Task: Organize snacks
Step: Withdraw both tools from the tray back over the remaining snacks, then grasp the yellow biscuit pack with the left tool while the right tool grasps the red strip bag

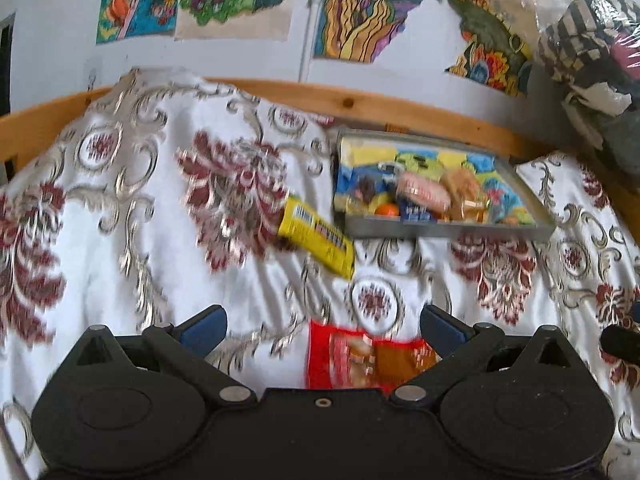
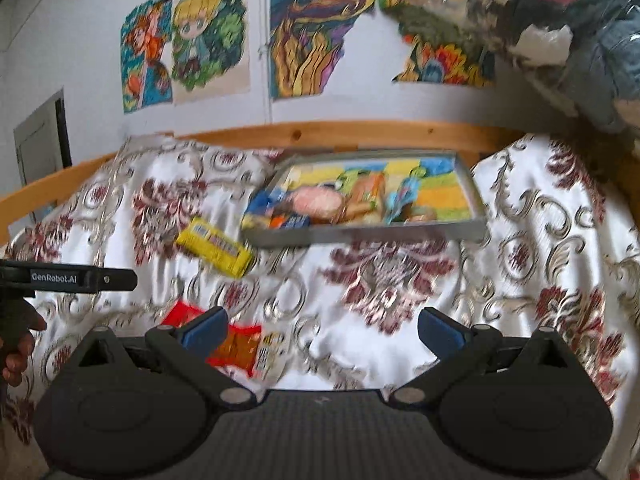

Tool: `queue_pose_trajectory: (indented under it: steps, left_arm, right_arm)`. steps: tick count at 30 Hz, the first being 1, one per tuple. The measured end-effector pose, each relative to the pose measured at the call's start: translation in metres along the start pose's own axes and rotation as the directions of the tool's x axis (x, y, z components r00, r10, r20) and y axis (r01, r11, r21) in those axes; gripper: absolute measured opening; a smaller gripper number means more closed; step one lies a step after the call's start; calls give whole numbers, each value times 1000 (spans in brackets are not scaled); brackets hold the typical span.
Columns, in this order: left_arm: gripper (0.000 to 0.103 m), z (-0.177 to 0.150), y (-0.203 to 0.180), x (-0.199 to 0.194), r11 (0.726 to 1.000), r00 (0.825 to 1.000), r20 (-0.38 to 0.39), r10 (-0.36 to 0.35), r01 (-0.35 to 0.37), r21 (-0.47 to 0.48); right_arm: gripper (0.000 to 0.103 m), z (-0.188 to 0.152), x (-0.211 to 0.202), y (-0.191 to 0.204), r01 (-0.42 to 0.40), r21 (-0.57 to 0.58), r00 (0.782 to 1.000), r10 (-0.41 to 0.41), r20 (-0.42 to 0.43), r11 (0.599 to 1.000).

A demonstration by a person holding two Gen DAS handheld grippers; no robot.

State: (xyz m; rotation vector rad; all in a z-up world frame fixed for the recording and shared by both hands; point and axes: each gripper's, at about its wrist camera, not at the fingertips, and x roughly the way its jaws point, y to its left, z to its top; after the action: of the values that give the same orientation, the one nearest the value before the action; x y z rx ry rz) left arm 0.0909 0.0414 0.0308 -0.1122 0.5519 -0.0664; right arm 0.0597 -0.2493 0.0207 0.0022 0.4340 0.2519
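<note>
On the bed's patterned white cloth (image 1: 248, 280), motion blur smears everything; the snacks heaped in the grey tray (image 1: 448, 230) by the wooden rail (image 1: 360, 106) cannot be told apart. A yellow packet (image 1: 316, 236) lies just left of the tray. A red packet (image 1: 368, 356), half hidden, sits below the left gripper (image 1: 322, 326), spread wide and empty. The right gripper (image 2: 322, 328) gapes too. Colourful drawings (image 2: 304, 36) cover the wall.

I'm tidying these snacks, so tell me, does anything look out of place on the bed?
Yes. Two packets lie loose on the bedspread instead of in the tray: a yellow packet just left of the tray's corner, and a red packet nearer, under the open left gripper. Nothing looks spilled or torn.
</note>
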Motion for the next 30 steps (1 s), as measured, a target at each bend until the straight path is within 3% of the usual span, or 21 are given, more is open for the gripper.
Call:
queue_pose_trajectory:
  steps: [6, 10, 14, 30]
  left_arm:
    - [102, -19, 4, 3, 1000, 999, -33, -8, 7, -20]
    - [102, -29, -1, 7, 1000, 999, -48, 7, -6, 21]
    - [102, -39, -8, 11, 996, 997, -58, 59, -55, 76]
    - [102, -40, -10, 16, 991, 994, -55, 90, -84, 101]
  right_arm:
    - [103, -24, 16, 15, -17, 13, 995, 19, -98, 1000]
    - [103, -36, 24, 21, -23, 17, 990, 25, -139, 1000]
    - [103, -42, 26, 20, -26, 33, 989, 30, -144, 999]
    - [103, -49, 41, 13, 1, 36, 990, 4, -144, 999]
